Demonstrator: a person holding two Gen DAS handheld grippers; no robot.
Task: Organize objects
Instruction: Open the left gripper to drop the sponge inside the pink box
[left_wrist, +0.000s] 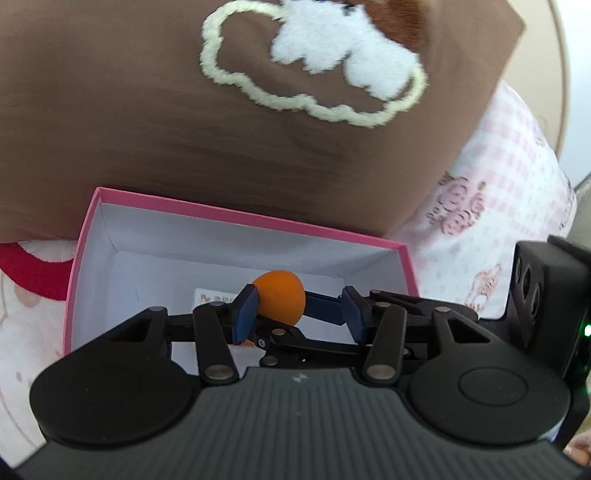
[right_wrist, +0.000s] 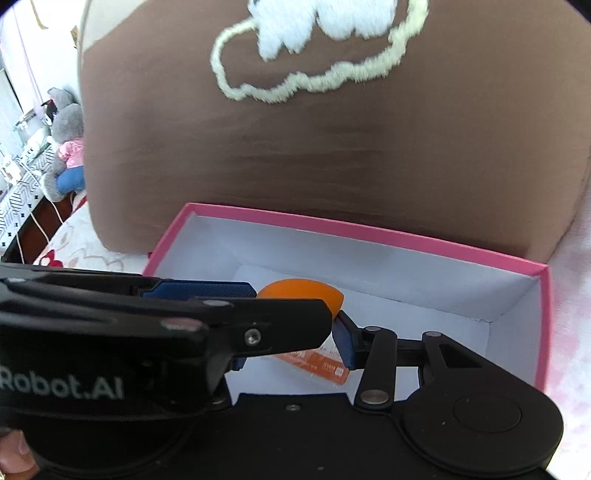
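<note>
the pink box sits open on the bed, just in front of a brown cushion. over the box, the left gripper and right gripper meet at an orange ball; both sets of fingers stand narrow, apparently clamping it.

**Tight squeeze over the pink box**

The pink box is open on top, with lots of bare white floor toward its right wall. The brown cushion looms right behind its far rim, and both grippers crowd its near-left part.
</note>
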